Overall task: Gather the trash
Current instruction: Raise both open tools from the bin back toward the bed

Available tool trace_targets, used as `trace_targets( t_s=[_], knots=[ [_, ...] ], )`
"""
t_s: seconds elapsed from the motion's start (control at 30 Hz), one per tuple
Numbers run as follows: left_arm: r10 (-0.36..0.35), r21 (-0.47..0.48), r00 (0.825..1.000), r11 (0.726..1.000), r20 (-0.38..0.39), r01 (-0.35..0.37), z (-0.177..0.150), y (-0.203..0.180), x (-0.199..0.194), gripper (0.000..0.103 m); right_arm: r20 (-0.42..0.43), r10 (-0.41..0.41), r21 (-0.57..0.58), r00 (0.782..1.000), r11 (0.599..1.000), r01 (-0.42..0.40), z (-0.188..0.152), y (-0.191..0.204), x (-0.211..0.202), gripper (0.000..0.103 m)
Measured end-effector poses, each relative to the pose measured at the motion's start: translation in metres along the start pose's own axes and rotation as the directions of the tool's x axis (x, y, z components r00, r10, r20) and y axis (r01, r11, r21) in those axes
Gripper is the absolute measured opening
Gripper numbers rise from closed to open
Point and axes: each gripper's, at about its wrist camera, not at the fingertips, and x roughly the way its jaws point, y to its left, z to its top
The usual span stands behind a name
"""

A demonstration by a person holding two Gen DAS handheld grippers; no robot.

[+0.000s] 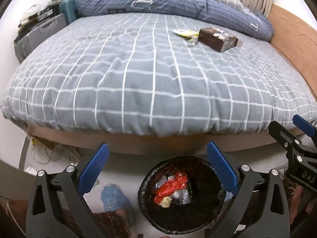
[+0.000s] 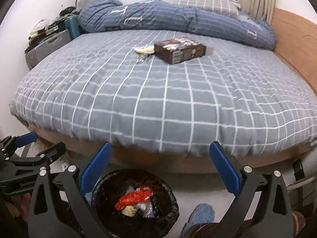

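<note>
A brown cardboard box (image 1: 218,39) (image 2: 179,50) lies on the grey checked bed (image 1: 138,75) (image 2: 158,95), with a yellow wrapper (image 1: 186,33) (image 2: 144,49) touching its left side. A black-lined trash bin (image 1: 181,195) (image 2: 134,202) stands on the floor at the bed's foot and holds a red bag and other scraps. My left gripper (image 1: 158,170) is open and empty above the bin; it also shows at the left edge of the right wrist view (image 2: 31,144). My right gripper (image 2: 160,172) is open and empty, just right of the bin; it shows at the right edge of the left wrist view (image 1: 291,129).
A blue striped duvet (image 2: 178,17) and a checked pillow (image 2: 204,2) lie at the bed's head. A wooden bed side (image 2: 293,45) runs along the right. A cluttered grey suitcase (image 2: 49,41) stands at the left. My blue slippers (image 1: 115,198) (image 2: 200,216) are beside the bin.
</note>
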Motion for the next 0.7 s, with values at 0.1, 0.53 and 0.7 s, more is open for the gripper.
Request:
trace_targets(
  t_s=[0.1, 0.53, 0.7],
  knots=[
    [-0.016, 0.003, 1.0, 1.0, 0.016, 0.016, 0.01, -0.005, -0.002, 0.097, 0.03, -0.019, 0.013, 0.999, 1.0, 0.018, 0.011, -0.007, -0.005, 0.095],
    [-0.039, -0.002, 0.997, 0.999, 0.068, 0.039, 0.068, -0.018, 0.009, 0.097, 0.054, -0.055, 0.054, 0.997, 0.997, 0.052, 0.061, -0.036, 0.017, 0.095],
    [-0.027, 0.008, 0.996, 1.0, 0.084, 0.027, 0.1, -0.023, 0.027, 0.097, 0.059, -0.069, 0.054, 0.996, 0.996, 0.066, 0.082, -0.045, 0.032, 0.095]
  ],
)
